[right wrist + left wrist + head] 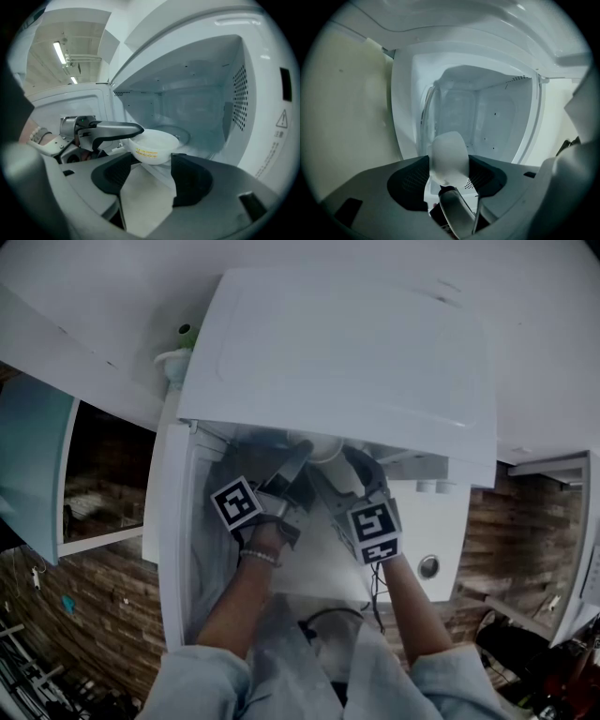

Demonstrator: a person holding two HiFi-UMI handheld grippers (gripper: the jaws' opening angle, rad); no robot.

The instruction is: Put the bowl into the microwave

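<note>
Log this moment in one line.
left gripper: shut on bowl rim | right gripper: open, empty | bowl: at microwave mouth | door: open

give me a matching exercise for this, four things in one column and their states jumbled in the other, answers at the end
Things
1. bowl
2. left gripper
3. right gripper
4. microwave door

States
A. jaws apart, nothing between them
B. swung open
C. held at the opening of the microwave
D. shut on a white rim

Pairs: 1-C, 2-D, 3-A, 4-B
</note>
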